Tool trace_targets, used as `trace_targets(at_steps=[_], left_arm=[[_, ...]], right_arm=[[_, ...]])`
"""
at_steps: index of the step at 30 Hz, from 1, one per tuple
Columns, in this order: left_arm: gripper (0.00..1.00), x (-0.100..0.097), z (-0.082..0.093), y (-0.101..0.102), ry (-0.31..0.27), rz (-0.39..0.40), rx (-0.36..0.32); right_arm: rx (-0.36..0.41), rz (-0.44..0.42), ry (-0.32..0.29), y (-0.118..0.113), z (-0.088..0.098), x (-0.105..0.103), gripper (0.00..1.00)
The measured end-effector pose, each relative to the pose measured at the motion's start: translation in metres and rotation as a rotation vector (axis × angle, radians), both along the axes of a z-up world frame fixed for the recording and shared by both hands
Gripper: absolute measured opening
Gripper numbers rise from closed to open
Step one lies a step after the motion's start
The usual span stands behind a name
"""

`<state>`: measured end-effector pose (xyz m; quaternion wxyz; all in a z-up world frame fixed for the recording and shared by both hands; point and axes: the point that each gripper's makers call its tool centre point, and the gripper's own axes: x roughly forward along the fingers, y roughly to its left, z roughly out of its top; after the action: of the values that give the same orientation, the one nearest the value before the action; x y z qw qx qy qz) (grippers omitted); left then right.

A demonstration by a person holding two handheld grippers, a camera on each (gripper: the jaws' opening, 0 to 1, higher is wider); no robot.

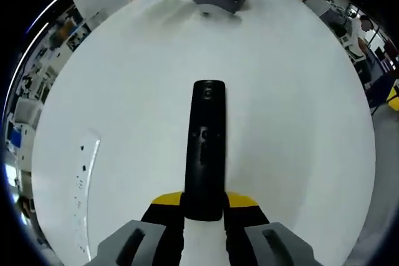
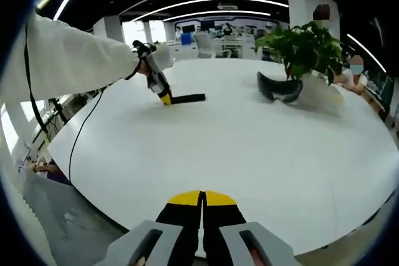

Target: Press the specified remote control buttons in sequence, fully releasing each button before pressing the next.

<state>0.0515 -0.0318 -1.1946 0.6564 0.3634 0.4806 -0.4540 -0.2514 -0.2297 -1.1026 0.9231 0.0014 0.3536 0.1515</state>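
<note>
In the left gripper view my left tongs clamp the near end of a slim, matte black remote control lying along the smooth white bench; its buttons are too small to read. In the right gripper view my right tongs are pressed together, empty, over the bench edge, with the remote far off in the left tongs.

Left gripper low over the table's near edge, its yellow-tipped jaws clamped on the near end of the remote, which lies flat and points toward the table's middle. In the right gripper view that gripper tilts down, a white sleeve behind it. Right gripper hangs at the near edge, jaws pressed together, gripping nothing.
</note>
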Motion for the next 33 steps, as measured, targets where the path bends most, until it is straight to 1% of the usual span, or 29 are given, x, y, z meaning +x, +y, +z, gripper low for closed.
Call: trace_targets(at_steps=[4,6,9,12,13,16,21,24,29,33], left_arm=[[0.23,-0.013,0.000,-0.003,0.006,-0.016,0.011],[0.23,-0.010,-0.001,-0.002,0.005,-0.008,0.014],[0.23,-0.016,-0.001,-0.001,0.004,0.016,0.016],[0.23,-0.026,-0.001,-0.002,0.008,0.009,0.022],[0.23,-0.025,-0.001,-0.002,0.011,0.005,0.026],[0.23,-0.032,-0.002,-0.002,0.014,0.014,0.036],[0.23,-0.051,-0.002,-0.004,0.016,-0.014,0.045],[0.23,-0.056,-0.003,-0.004,0.022,-0.010,0.052],[0.23,-0.070,-0.003,-0.007,0.029,-0.014,0.079],[0.23,-0.081,-0.003,-0.008,0.032,-0.036,0.090]], right_arm=[[-0.003,0.002,-0.003,0.000,0.000,0.000,0.00],[-0.011,0.009,-0.004,0.001,0.000,-0.001,0.00],[-0.016,0.007,-0.011,0.001,0.001,0.000,0.00],[-0.009,0.005,-0.013,0.001,0.002,0.000,0.00],[-0.010,0.007,-0.016,0.001,0.002,0.000,0.00],[-0.015,0.019,-0.017,0.003,0.002,-0.001,0.00],[-0.010,0.018,-0.029,0.003,0.004,0.000,0.00],[-0.010,0.019,-0.041,0.003,0.006,0.000,0.00],[-0.011,0.022,-0.040,0.004,0.006,0.000,0.00],[-0.008,0.026,-0.044,0.004,0.007,0.000,0.00]])
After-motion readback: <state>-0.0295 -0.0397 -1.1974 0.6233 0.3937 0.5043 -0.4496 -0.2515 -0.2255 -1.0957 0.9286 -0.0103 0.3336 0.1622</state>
